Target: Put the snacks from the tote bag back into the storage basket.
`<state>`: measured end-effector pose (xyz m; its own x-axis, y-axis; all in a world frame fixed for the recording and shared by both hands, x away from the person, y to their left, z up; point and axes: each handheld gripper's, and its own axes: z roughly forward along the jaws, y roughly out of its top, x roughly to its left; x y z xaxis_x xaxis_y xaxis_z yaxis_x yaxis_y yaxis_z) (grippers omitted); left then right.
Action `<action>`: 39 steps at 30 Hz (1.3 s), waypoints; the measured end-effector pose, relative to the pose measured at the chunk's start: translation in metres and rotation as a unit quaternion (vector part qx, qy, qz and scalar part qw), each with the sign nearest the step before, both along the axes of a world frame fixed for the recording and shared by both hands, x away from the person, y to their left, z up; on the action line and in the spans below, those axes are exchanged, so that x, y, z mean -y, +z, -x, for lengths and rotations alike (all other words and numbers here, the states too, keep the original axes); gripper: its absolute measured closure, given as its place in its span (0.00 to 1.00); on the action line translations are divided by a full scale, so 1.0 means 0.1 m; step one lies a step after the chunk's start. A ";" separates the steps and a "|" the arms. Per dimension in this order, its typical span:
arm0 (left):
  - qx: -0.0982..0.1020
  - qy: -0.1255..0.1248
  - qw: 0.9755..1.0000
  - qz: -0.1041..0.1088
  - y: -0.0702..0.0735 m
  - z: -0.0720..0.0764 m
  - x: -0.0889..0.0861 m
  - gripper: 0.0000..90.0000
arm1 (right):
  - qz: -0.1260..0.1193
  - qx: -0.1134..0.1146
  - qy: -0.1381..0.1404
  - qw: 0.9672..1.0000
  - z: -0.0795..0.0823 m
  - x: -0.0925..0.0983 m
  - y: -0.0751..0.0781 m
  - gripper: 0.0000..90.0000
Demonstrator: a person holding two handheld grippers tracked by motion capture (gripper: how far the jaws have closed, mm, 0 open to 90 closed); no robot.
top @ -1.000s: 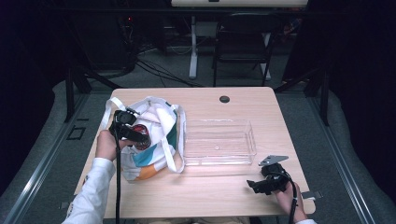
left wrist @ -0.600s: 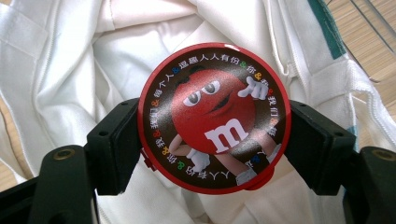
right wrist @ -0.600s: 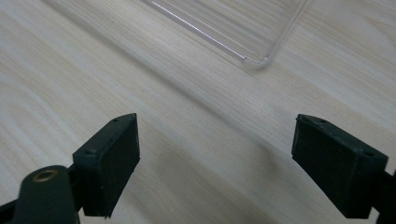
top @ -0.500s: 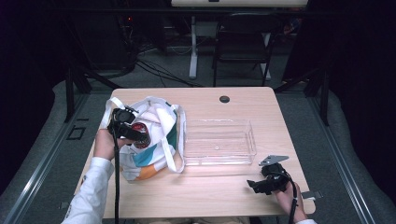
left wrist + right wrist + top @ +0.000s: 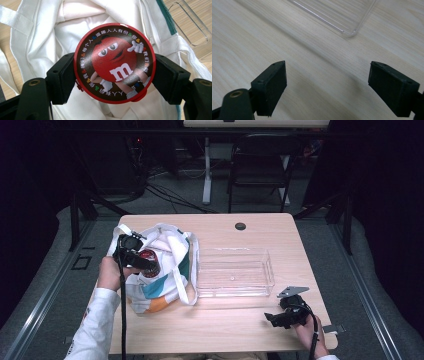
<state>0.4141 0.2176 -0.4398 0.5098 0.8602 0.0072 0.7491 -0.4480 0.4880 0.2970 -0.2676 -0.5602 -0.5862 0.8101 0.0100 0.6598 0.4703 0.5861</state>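
Observation:
A round red-rimmed tin (image 5: 114, 63) with a red candy cartoon on its lid sits between the two black jaws of my left gripper (image 5: 114, 75), whose pads press on its sides. It hangs over the open mouth of a white tote bag (image 5: 62, 37). From the high view the left gripper (image 5: 145, 261) and the tin (image 5: 149, 258) are over the bag (image 5: 165, 270) at the table's left. My right gripper (image 5: 327, 87) is open over bare wood, with nothing between its jaws. It rests near the table's front right corner (image 5: 280, 319).
A clear plastic tray (image 5: 232, 272) lies empty in the middle of the wooden table (image 5: 235, 335), and its corner (image 5: 348, 31) is just ahead of the right gripper. A small black disc (image 5: 240, 226) sits near the table's far edge. A chair (image 5: 257, 170) stands behind the table.

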 end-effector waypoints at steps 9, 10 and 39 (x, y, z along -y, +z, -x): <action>0.007 0.000 1.000 0.004 0.07 0.03 -0.01 0.29 | -0.001 0.001 -0.001 1.000 0.00 -0.01 0.00 0.16; 0.006 0.000 1.000 0.004 0.08 0.03 -0.01 0.29 | -0.001 0.002 -0.001 1.000 0.00 -0.01 0.00 0.16; 0.028 -0.013 1.000 -0.003 0.44 0.02 0.12 0.29 | -0.003 0.000 0.003 1.000 -0.01 -0.01 0.00 0.16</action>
<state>0.4120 0.2060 -0.3961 0.5302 0.8468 0.0415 0.7091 -0.4698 0.5258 0.2981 -0.2663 -0.5602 -0.5911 0.8064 0.0156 0.6575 0.4705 0.5885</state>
